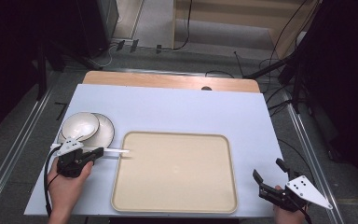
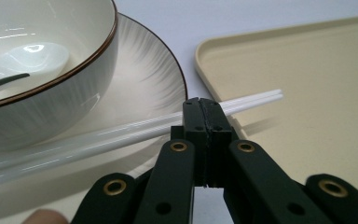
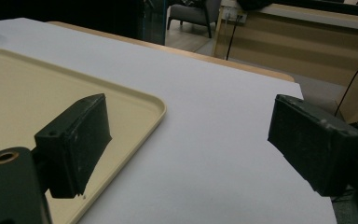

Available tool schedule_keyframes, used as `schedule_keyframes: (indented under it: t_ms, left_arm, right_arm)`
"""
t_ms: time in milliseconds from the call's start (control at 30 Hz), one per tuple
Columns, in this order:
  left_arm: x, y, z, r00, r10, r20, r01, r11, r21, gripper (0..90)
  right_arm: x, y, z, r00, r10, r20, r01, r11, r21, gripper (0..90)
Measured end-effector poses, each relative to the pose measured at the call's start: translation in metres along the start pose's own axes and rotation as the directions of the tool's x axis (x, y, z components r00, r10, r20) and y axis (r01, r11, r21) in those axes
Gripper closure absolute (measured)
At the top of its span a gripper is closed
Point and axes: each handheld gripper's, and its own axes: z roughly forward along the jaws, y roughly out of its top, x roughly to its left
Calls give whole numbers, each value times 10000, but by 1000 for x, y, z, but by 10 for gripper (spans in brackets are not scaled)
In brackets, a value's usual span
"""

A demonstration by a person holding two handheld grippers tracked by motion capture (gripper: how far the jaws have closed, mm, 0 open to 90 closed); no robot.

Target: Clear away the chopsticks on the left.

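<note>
Chopsticks [image 2: 121, 135]: butt ends cut off at the left edge of the left gripper view; a short stretch is hidden behind the closed jaws of the left hand-held gripper [image 2: 204, 109]. Bowl [image 2: 42, 70]: cropped at top and left; spoon [image 2: 25, 58] inside partly hidden by the rim, its handle blurred. Plate [image 2: 149, 79]: mostly covered by the bowl. Tray [image 3: 37, 93]: cropped at the left in the right gripper view, partly hidden behind one jaw.

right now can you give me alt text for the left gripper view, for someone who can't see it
The left gripper, its black fingers shut on a pair of white chopsticks, holds them slanting, with their tips over the corner of a beige tray. To the left, a white spoon lies in a brown-rimmed bowl standing on a matching plate.
</note>
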Motion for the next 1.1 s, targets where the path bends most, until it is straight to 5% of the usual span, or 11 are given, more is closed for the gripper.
schedule_keyframes:
  t_ms: [833,1100]
  left_arm:
    - [5,20,27,9976,215,-654,-201,9995,224,900]
    - [2,24,35,9922,524,-1132,-509,9986,161,900]
  right_arm:
    - [2,-1,1,10000,-16,-63,17,10000,65,130]
    - [2,-3,1,10000,25,-79,-24,9999,136,130]
